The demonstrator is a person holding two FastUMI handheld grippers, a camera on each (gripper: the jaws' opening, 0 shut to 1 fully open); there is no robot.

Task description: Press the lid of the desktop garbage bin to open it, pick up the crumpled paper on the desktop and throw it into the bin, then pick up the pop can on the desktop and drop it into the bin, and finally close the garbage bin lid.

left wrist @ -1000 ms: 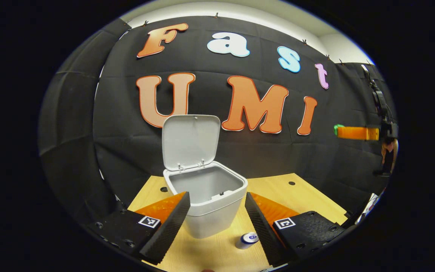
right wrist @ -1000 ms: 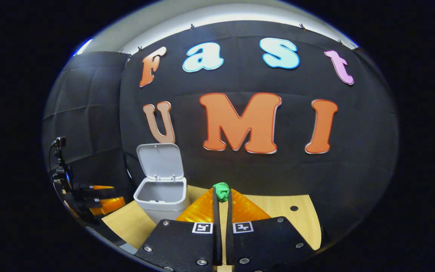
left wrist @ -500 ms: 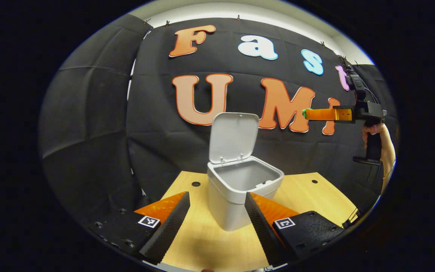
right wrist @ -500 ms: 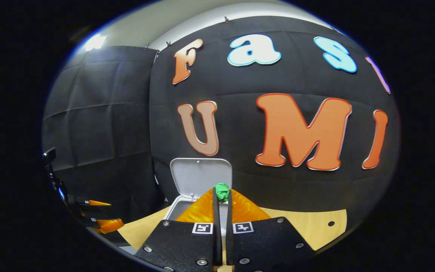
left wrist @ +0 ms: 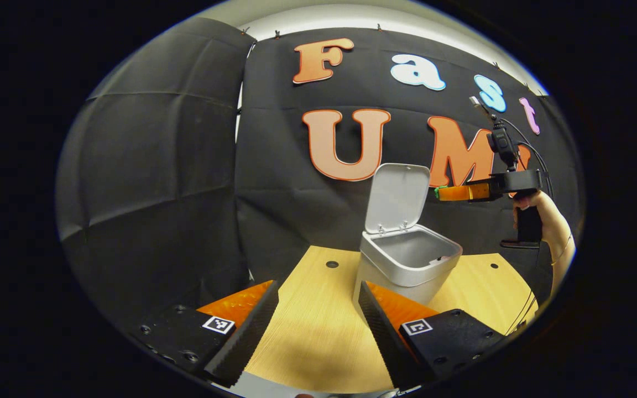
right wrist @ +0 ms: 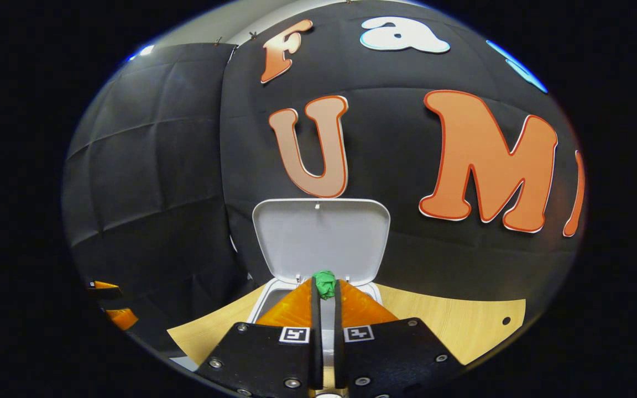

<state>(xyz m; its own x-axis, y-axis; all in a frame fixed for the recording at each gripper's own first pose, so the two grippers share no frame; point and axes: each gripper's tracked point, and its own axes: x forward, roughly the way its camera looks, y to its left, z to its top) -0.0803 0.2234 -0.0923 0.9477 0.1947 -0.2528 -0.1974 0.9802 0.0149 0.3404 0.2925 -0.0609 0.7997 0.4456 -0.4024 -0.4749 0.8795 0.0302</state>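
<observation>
Two fingers of the right claw (right wrist: 324, 287) pinch the crumpled paper (right wrist: 325, 282) just above the open bin (left wrist: 410, 265); left claw (left wrist: 318, 318) gapes.

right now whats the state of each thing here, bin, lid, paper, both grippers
garbage bin: upright on the table, open
lid: swung up, standing behind the opening
crumpled paper: pinched at the right gripper's tips, held above the bin, not yet dropped
right gripper: shut on the paper, held by a hand
left gripper: open, holding nothing
</observation>
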